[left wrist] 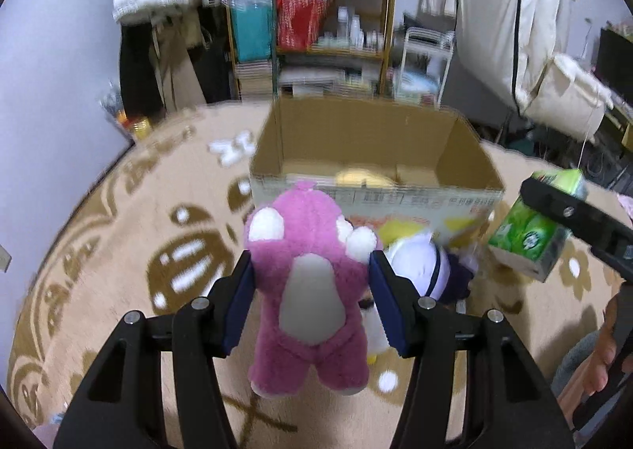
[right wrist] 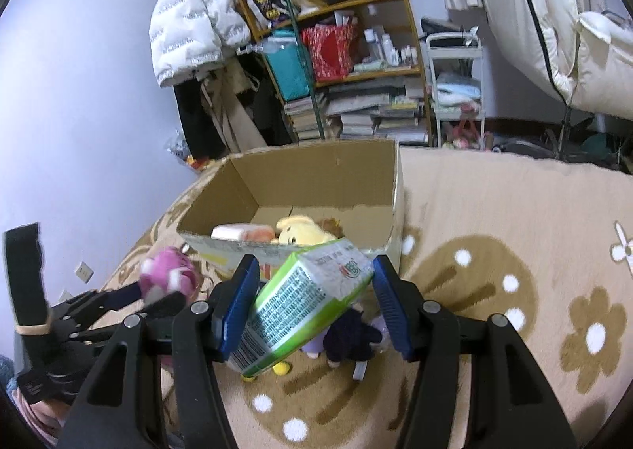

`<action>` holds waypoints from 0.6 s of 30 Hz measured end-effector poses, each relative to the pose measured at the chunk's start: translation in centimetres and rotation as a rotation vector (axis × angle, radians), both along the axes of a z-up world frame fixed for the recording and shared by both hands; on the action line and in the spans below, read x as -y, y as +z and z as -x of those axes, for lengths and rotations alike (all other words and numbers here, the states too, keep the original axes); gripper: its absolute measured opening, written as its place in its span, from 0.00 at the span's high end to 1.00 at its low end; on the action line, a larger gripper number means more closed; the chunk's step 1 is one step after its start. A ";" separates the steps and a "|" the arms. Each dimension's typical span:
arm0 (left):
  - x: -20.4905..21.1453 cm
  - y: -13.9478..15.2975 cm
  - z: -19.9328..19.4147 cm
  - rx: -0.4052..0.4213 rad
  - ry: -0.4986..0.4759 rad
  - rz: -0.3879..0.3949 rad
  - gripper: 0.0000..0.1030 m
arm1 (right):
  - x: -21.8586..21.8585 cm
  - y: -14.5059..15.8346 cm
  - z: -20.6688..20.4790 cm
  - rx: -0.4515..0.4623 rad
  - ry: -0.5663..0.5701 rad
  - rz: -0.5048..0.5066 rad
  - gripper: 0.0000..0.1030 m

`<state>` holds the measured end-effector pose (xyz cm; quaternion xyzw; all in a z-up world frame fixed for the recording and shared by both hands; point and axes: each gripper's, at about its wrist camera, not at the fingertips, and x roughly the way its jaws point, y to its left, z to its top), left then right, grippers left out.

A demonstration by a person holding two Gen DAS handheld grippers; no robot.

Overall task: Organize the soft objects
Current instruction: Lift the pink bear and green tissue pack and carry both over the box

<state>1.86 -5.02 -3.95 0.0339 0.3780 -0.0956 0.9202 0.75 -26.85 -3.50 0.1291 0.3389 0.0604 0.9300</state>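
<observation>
My left gripper (left wrist: 310, 267) is shut on a pink plush bear (left wrist: 308, 283) and holds it above the rug, just in front of the open cardboard box (left wrist: 376, 140). My right gripper (right wrist: 314, 271) is shut on a green tissue pack (right wrist: 300, 306), tilted, held near the box's front wall (right wrist: 253, 251). The tissue pack also shows at the right of the left wrist view (left wrist: 530, 235). The bear also shows at the left of the right wrist view (right wrist: 168, 275). A yellow plush (right wrist: 302, 235) and other soft items lie inside the box. A white and dark plush (left wrist: 427, 267) lies on the rug below.
A beige patterned rug (right wrist: 514, 251) covers the floor. A cluttered wooden shelf (right wrist: 356, 65) and hanging coats (right wrist: 190, 14) stand behind the box. A white trolley (right wrist: 455, 93) is at the back right. A purple-haired doll (right wrist: 352, 334) lies under the tissue pack.
</observation>
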 end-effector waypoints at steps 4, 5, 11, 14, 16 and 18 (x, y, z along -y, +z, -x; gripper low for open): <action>-0.3 1.7 0.8 0.124 0.015 -0.006 0.46 | 0.0 0.9 0.1 0.056 -0.012 0.026 0.39; -0.3 2.1 0.9 0.158 0.019 -0.008 0.46 | 0.0 1.1 0.0 0.069 -0.014 0.035 0.39; -0.2 3.7 0.7 0.256 0.034 -0.019 0.46 | 0.0 1.9 -1.0 0.122 -0.015 0.061 0.39; -0.1 4.2 0.2 0.290 0.024 -0.018 0.46 | 0.0 2.0 -1.6 0.135 -0.015 0.073 0.39; 0.2 4.5 -0.1 0.317 0.017 -0.031 0.46 | -0.1 2.1 -2.1 0.140 -0.012 0.079 0.39; 0.6 4.7 -0.5 0.339 0.007 -0.042 0.46 | -0.1 2.2 -2.6 0.144 -0.010 0.085 0.39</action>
